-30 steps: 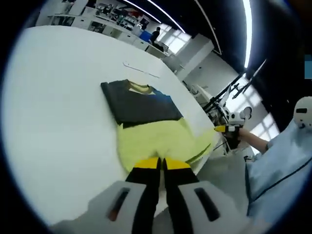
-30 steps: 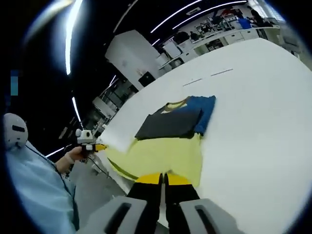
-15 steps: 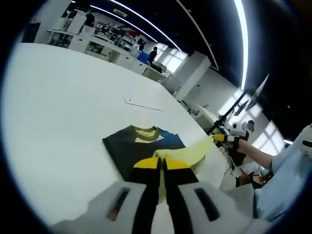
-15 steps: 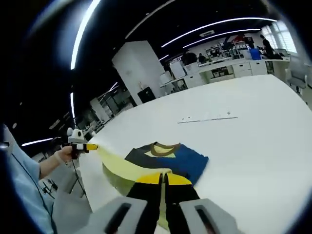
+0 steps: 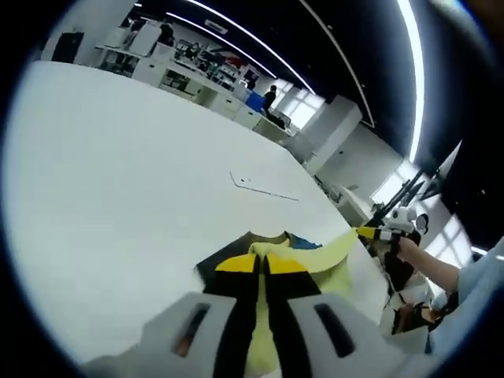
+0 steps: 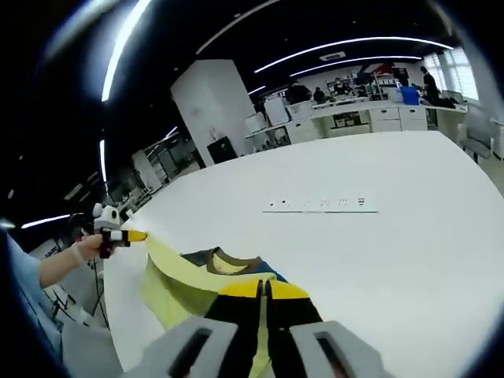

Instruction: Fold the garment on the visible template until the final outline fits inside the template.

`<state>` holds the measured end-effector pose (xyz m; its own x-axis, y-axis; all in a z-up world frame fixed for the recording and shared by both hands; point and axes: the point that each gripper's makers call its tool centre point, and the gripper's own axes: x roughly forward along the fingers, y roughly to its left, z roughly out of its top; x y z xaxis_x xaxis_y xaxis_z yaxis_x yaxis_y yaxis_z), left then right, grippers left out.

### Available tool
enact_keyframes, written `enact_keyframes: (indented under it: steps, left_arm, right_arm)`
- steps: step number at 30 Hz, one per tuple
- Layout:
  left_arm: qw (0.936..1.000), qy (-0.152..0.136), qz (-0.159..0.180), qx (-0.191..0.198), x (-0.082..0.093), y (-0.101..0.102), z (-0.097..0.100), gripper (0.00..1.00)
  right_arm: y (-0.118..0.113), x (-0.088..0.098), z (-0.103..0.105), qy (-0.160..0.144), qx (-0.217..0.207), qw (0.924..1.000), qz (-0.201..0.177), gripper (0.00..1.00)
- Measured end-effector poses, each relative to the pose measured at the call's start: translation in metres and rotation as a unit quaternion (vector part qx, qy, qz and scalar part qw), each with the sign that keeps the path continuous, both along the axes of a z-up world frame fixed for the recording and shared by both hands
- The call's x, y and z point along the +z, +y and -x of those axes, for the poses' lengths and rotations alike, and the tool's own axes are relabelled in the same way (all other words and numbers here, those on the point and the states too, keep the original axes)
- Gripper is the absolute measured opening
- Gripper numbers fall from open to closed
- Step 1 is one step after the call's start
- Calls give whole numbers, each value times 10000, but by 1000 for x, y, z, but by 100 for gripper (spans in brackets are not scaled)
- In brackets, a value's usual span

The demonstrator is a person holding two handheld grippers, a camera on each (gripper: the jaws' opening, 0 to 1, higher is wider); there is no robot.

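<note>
Left gripper (image 5: pixel 262 264): the yellow-tipped jaws are seen pressed together on a yellow edge of the garment, which is held raised above the table.
Right gripper (image 6: pixel 263 288): the jaws are likewise clamped on the yellow cloth; in the left gripper view it (image 5: pixel 370 233) is seen at the right, held in a person's hand (image 5: pixel 404 250).
Garment (image 6: pixel 185 276): a yellow fabric band is stretched between the two grippers, above the dark and blue part that lies on the white table (image 6: pixel 394 236); the brown neckline is seen just beyond the band.
Hidden: the lower part of the garment is covered by the jaws and the gripper bodies in both views; how much has been folded cannot be told.
Template: no outline under the garment can be made out.
Thin strip (image 6: pixel 319 205): a pale flat strip is seen lying on the table well beyond the garment; its markings are too small to be read.
Background: desks and distant people are seen, blurred.
</note>
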<state>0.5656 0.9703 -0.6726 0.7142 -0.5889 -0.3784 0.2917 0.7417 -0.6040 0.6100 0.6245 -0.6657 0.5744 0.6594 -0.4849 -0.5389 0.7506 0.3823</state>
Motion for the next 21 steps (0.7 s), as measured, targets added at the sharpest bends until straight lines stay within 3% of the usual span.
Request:
enact_keyframes:
  steps: [3,7,15,21]
  left_arm:
    - [9991,145,242,302,-10,0,-10,0]
    - [9985,336,179,390,-30,-1,-17,0]
    - [9966,593,214,533,-54,1,-19,0]
    - [9965,637,218,493,-60,-1,-15,0]
  right_arm:
    - [-1,-14,-11,138,-156,9998,16,0]
    - [-3,-40,-16,321,-167,9991,233,0]
    - [0,-62,-24,442,-258,9983,264,0]
    - [2,-70,-24,562,-284,9978,215,0]
